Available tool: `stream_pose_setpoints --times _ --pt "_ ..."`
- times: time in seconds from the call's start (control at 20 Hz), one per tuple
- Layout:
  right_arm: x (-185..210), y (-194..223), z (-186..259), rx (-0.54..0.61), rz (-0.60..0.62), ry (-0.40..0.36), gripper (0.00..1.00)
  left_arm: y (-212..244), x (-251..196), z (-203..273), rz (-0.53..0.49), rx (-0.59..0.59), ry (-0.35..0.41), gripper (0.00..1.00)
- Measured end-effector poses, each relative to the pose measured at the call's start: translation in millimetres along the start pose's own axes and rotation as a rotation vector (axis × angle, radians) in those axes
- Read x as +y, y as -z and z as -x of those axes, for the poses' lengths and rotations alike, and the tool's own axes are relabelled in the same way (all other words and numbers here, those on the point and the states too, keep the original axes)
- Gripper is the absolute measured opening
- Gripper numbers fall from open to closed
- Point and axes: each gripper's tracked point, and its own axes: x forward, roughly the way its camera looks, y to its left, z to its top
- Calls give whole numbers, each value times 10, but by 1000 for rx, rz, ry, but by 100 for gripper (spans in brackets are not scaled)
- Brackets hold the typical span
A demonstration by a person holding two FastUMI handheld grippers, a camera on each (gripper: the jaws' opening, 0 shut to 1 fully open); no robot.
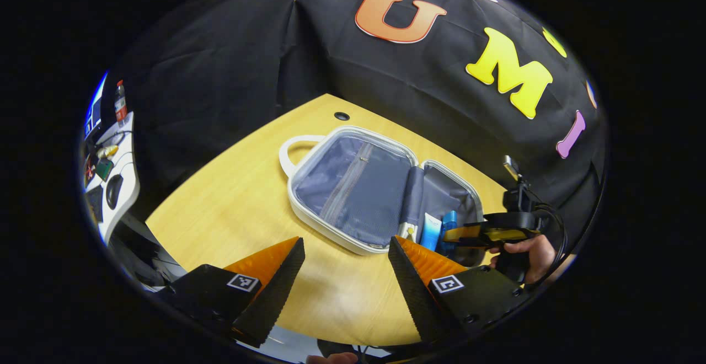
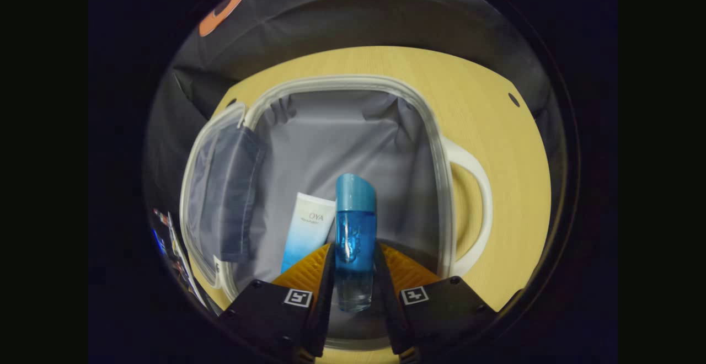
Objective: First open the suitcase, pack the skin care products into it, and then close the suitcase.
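Note:
The small suitcase lies open on the wooden table, white-rimmed with grey-blue lining. My right gripper is shut on a clear blue bottle with a blue cap, held upright over the suitcase's deep half. A white-and-blue tube lies in that half just left of the bottle. In the left gripper view the right gripper, in a hand, hovers over the suitcase's right half beside the tube and a small pale item. My left gripper is open above the table, in front of the suitcase.
The suitcase's white handle points to the table's far left. A cable hole sits near the table's back edge. A white side desk with a mouse and a bottle stands at the left. The lid half lies at the left.

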Motion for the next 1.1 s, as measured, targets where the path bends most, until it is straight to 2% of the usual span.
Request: stream_pose_setpoints --times 0.05,0.2,0.25,0.35,0.4,0.45,0.55,0.6,0.65,0.75,0.85,0.9,0.95,1.0,1.05,1.1 --pt "4 -31 68 -21 23 -10 46 -52 19 4 -6 -13 -1 98" --pt "41 -139 417 -111 103 -51 69 -295 115 -13 -2 -83 21 98" --pt "41 -181 553 -152 133 -66 68 -398 182 -19 -8 -113 28 98" --pt "27 -235 835 -236 208 -81 77 -609 231 -72 -9 -180 100 98" --pt "26 -232 983 -270 246 -88 73 -688 291 -101 6 -199 122 98" --pt "31 -214 1121 -302 278 -96 80 -765 344 -156 26 -215 147 98" --pt "9 -169 1382 -359 326 -106 82 -922 505 -268 61 -236 190 98" --pt "32 -122 1493 -378 336 -131 81 -1013 601 -355 71 -248 198 98" --pt "93 16 1610 -360 332 -191 78 -1073 722 -478 78 -255 195 98" --pt "84 238 1765 -313 299 -265 82 -1135 954 -778 105 -235 195 98" --pt "-66 278 1865 -311 297 -262 82 -1071 1098 -1105 143 -165 205 97" --pt "-120 276 1928 -320 309 -255 77 -1042 1146 -1250 154 -129 217 97" --pt "-167 276 1982 -326 317 -251 77 -989 1204 -1416 163 -89 217 97" --pt "-209 254 2040 -336 312 -245 82 -937 1248 -1566 171 -57 208 97" --pt "-255 229 2089 -345 302 -236 77 -919 1260 -1701 181 -32 209 97" --pt "-303 205 2125 -351 293 -226 82 -907 1285 -1805 192 -14 205 97"
